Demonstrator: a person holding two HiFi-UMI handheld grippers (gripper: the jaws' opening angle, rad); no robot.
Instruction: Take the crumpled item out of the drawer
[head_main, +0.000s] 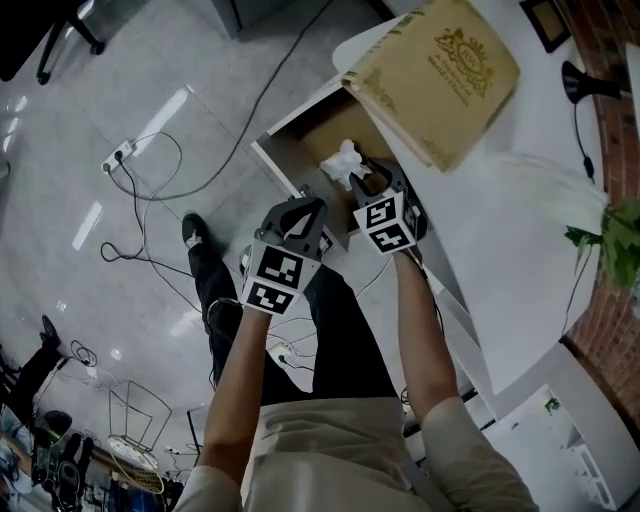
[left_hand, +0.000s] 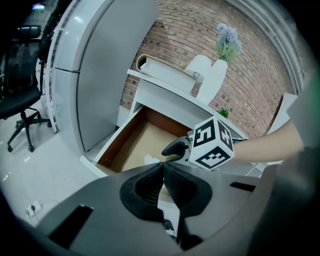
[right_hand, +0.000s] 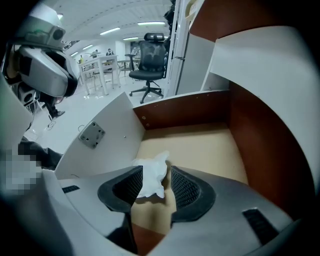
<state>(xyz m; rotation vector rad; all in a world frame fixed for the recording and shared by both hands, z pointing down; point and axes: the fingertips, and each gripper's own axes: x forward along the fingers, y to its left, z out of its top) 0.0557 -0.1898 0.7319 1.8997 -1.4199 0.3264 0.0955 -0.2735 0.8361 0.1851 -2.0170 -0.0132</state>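
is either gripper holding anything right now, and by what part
Nothing is held. The right gripper has its jaws apart either side of the crumpled white paper in the drawer, not pressing it. The left gripper is shut and empty.

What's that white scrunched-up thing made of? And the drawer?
The white scrunched-up thing looks like thin paper, maybe a tissue: matte, with soft folds and wrinkles. The drawer looks like wood board: dull reddish-brown walls, a pale tan flat bottom, a smooth white front.
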